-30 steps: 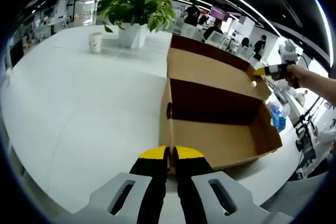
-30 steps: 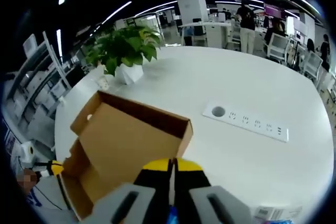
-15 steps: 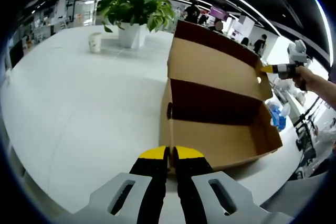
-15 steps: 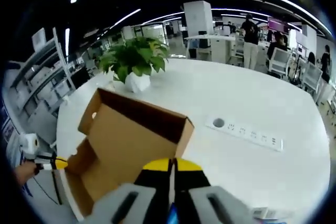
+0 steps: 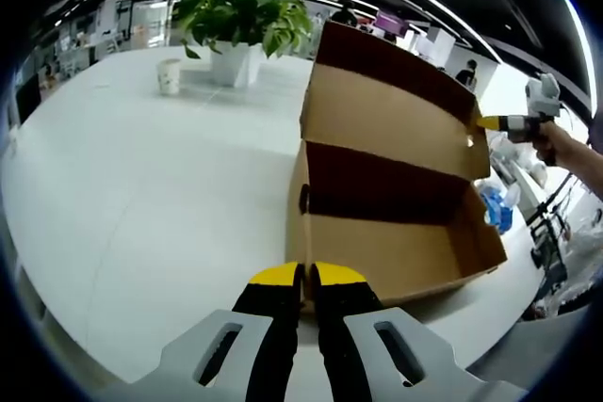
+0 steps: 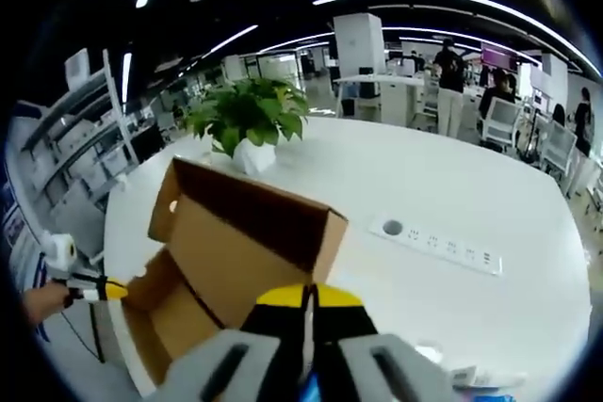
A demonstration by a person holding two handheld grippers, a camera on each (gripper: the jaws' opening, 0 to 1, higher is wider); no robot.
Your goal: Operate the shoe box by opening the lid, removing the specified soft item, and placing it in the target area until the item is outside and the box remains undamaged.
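The brown cardboard shoe box (image 5: 396, 251) lies open on the white table (image 5: 141, 185), its lid (image 5: 386, 110) tilted up behind it. My left gripper (image 5: 306, 275) is shut on the box's near end wall. The right gripper (image 5: 492, 122), held by a hand, pinches the lid's far corner. In the right gripper view its jaws (image 6: 308, 297) are shut on the lid edge (image 6: 254, 200), and the left gripper (image 6: 105, 289) shows at the box's far end. The inside of the box looks bare. A blue and white soft thing (image 5: 495, 206) lies just past the box's right end.
A potted plant (image 5: 243, 16) and a paper cup (image 5: 170, 74) stand at the back of the table. A white power strip (image 6: 435, 244) is set into the tabletop beyond the lid. People and desks fill the office behind.
The lid has swung further up, lifted by the right gripper, which has risen with it. The left gripper and the box body have stayed put.
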